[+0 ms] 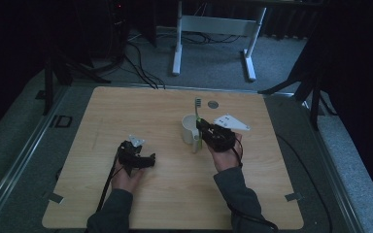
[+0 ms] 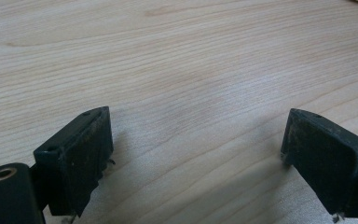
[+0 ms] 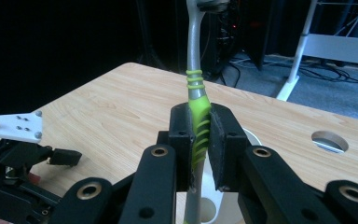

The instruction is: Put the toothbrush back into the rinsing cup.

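Right gripper (image 3: 200, 140) pinches the green-and-grey toothbrush (image 3: 196, 100) by its handle, holding it upright with the bristle end up, directly over the white cup (image 1: 190, 129) near the middle of the table (image 1: 126, 111). Grasping looks finished; whether the handle's lower end already sits inside the cup I cannot tell, and letting go is what seems left. Left gripper (image 2: 196, 154) rests low over bare wood with jaws spread wide, holding nothing, well apart from the cup.

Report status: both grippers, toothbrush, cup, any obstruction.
Right gripper shut on toothbrush, held upright over the white cup. Left gripper open, holding nothing, low over bare table. Nothing between toothbrush and cup.
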A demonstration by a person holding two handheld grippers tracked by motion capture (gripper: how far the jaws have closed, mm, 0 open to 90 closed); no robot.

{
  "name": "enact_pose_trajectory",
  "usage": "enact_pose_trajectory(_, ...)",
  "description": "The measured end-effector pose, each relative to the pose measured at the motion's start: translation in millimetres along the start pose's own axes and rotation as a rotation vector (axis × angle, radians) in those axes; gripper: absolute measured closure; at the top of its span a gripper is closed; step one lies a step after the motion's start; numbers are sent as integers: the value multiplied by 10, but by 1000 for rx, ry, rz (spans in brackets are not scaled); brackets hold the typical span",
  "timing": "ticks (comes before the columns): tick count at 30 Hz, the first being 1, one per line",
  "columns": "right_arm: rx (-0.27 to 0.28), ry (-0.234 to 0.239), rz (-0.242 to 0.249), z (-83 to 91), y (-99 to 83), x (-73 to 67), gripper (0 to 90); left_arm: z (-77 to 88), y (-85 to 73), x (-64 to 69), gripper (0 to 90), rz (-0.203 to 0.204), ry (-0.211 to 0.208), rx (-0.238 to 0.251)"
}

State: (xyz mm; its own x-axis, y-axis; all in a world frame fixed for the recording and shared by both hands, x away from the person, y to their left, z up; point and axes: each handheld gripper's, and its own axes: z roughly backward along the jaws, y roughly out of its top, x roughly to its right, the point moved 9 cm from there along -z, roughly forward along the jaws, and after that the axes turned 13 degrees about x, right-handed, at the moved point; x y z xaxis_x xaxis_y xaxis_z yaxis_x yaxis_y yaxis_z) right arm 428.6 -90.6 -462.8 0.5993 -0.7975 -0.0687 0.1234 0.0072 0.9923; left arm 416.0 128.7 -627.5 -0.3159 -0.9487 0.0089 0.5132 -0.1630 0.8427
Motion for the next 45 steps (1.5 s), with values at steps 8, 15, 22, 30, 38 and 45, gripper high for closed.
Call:
enact_pose_trajectory(8,35,5,-15,-9,20,32,803,0,0,0,91,0,0,0)
enact_pose_trajectory(15,67,1,-28,-11,64,60,804,0,0,0,91,-1,0,0)
enact_pose_trajectory(22,87,7,-30,-23,86,50,804,0,0,0,91,-1,0,0)
enact_pose_trajectory(30,108,13,-31,-26,111,45,804,0,0,0,91,0,0,0)
enact_pose_trajectory(38,119,11,-39,-55,117,36,804,0,0,0,91,0,0,0)
enact_pose_trajectory(45,124,4,-44,-73,108,56,804,0,0,-1,91,-1,0,0)
